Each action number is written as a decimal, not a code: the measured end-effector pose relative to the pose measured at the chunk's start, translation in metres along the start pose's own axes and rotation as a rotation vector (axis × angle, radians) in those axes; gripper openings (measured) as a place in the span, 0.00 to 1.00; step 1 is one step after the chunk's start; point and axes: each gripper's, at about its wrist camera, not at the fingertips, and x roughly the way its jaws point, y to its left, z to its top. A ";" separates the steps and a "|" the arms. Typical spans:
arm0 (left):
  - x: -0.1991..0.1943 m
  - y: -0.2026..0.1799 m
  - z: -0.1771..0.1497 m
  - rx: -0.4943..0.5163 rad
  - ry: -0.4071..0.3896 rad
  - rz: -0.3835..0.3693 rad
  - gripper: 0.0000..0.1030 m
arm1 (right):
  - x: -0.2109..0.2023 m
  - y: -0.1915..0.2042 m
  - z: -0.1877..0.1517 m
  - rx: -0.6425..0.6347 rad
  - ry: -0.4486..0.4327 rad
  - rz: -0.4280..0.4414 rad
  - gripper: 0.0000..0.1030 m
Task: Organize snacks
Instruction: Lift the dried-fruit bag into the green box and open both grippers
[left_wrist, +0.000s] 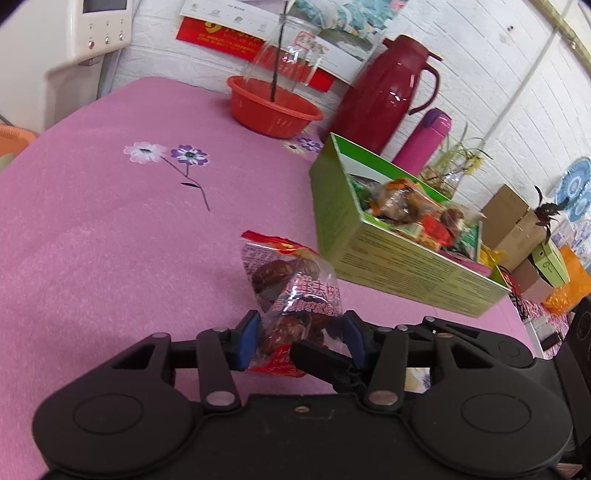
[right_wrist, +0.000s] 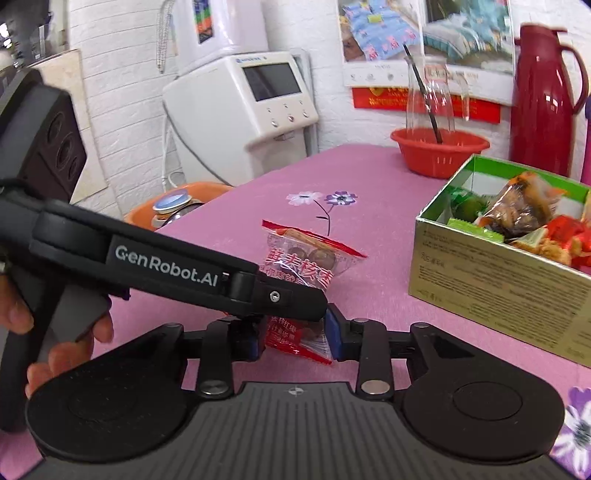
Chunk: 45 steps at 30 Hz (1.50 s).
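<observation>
Both jaws are clamping the same red date packet (left_wrist: 291, 295): left gripper (left_wrist: 301, 341) gripping its near end, right gripper (right_wrist: 295, 338) pinching the same end, its left pad partly hidden by the left gripper's arm, packet sitting on the pink bench (left_wrist: 110, 221) beside the green snack box (left_wrist: 388, 266), whose far side is cropped.

In the right wrist view the left gripper (right_wrist: 295, 306) crosses the date packet (right_wrist: 310, 266), hiding its middle. The green box (right_wrist: 495, 273) runs off the right edge. Print on the box's side is too small to read.
</observation>
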 end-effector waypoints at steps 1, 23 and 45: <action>-0.003 -0.006 -0.001 0.009 -0.005 -0.003 0.23 | -0.006 0.001 -0.001 -0.012 -0.017 -0.011 0.54; 0.008 -0.143 0.053 0.239 -0.227 -0.149 0.23 | -0.092 -0.084 0.030 0.005 -0.378 -0.202 0.54; 0.082 -0.106 0.065 0.150 -0.189 -0.047 1.00 | -0.052 -0.142 0.012 0.100 -0.301 -0.352 0.88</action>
